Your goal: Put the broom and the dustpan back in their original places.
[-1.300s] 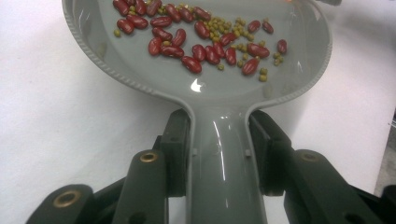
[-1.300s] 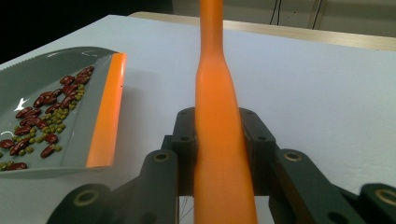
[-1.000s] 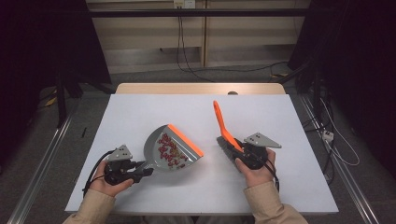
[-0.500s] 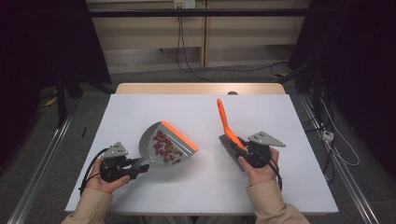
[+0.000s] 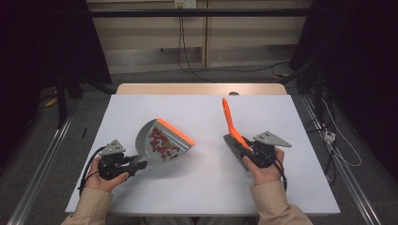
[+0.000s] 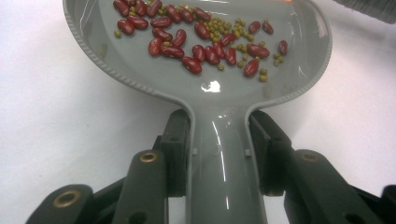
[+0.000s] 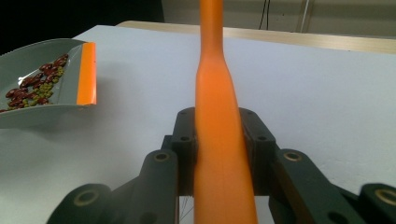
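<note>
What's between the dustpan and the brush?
Nothing: in the high view, bare white table separates the dustpan from the brush. The beans are inside the pan.

dustpan (image 5: 162,146): grey, orange strip along its front lip, handle clamped in the left tool (image 6: 219,140), held tilted above the white tabletop (image 5: 197,187), left of centre
beans (image 6: 201,37): dark red ones mixed with small green ones, loose inside the dustpan
brush (image 5: 232,129): orange handle slanting up and away, grey bristles low near the tabletop, gripped in the right tool (image 7: 219,144), right of centre

Beans (image 5: 162,143) in dustpan (image 5: 155,159) — brush (image 5: 233,133) rightward
</note>
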Tool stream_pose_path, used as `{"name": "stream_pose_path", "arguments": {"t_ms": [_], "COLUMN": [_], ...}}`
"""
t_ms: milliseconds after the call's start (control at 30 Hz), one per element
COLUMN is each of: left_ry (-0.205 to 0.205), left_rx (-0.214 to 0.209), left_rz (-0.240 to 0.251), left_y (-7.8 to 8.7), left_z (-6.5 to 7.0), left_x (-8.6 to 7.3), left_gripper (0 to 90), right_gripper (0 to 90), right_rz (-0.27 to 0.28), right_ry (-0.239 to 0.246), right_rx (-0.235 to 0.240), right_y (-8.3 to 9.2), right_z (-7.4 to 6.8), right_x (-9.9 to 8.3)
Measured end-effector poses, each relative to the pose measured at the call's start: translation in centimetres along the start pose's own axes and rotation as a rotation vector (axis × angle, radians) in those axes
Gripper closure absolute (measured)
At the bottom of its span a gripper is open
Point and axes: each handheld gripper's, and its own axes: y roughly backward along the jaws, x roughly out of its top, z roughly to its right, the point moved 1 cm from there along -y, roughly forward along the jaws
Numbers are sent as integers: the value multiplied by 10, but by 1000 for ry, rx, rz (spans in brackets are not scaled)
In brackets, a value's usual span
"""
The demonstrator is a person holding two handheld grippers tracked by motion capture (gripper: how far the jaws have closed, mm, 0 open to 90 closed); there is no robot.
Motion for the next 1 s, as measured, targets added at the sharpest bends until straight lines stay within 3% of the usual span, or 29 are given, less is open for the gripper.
{"name": "stream_pose_path", "arguments": {"t_ms": [600, 1000], "left_ry": [54, 87], "left_rx": [70, 130], "left_rz": [8, -1], "left_y": [-5, -10], "left_z": [-14, -22], "left_x": [-1, -3], "left_gripper": [626, 626], "right_gripper": [712, 712], "right_rz": [16, 4], "right_ry": [-43, -45], "right_rx": [-53, -82], "right_y": [11, 13], "right_z": [22, 31], "right_x": [-2, -4]}}
